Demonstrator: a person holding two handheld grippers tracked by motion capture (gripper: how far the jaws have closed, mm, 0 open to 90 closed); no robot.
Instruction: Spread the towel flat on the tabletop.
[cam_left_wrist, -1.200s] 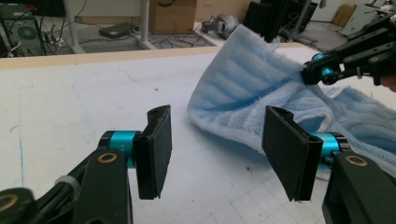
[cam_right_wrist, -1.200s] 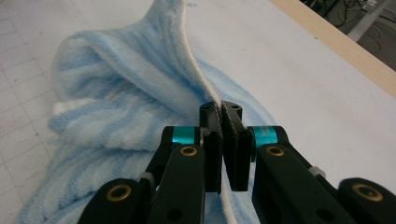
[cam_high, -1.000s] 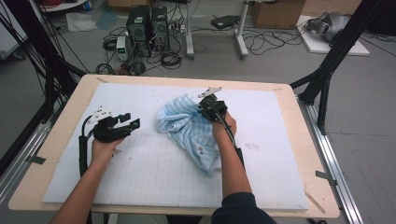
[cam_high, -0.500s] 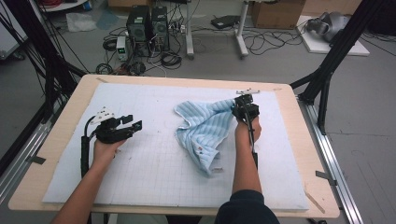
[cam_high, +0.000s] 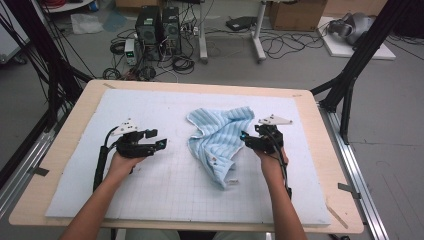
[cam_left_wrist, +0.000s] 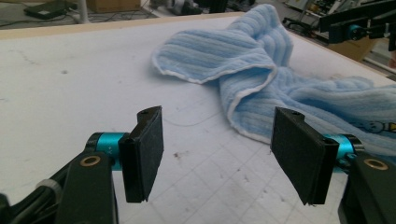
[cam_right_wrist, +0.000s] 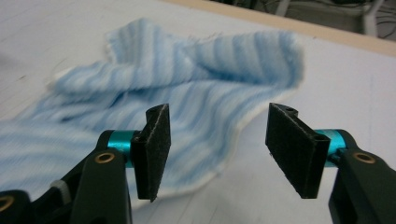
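Crumpled blue towel (cam_high: 221, 142) runs lengthwise from far edge toward person.

Your towel (cam_high: 222, 142) lies mid-mat (cam_high: 165, 200), between your left gripper (cam_high: 161, 145) and your right gripper (cam_high: 245, 140), just beside its edge.

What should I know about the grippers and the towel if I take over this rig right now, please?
Left gripper: open, nothing between its jaws, left of the blue striped towel, apart from it.
Right gripper: jaws have just been opening, the towel let go; it sits at the towel's right edge.
Towel: rumpled and partly spread mid-mat, one corner folded over.
Done: right side pulled out.
Left: probably flatten the rest; the left side looks untouched.
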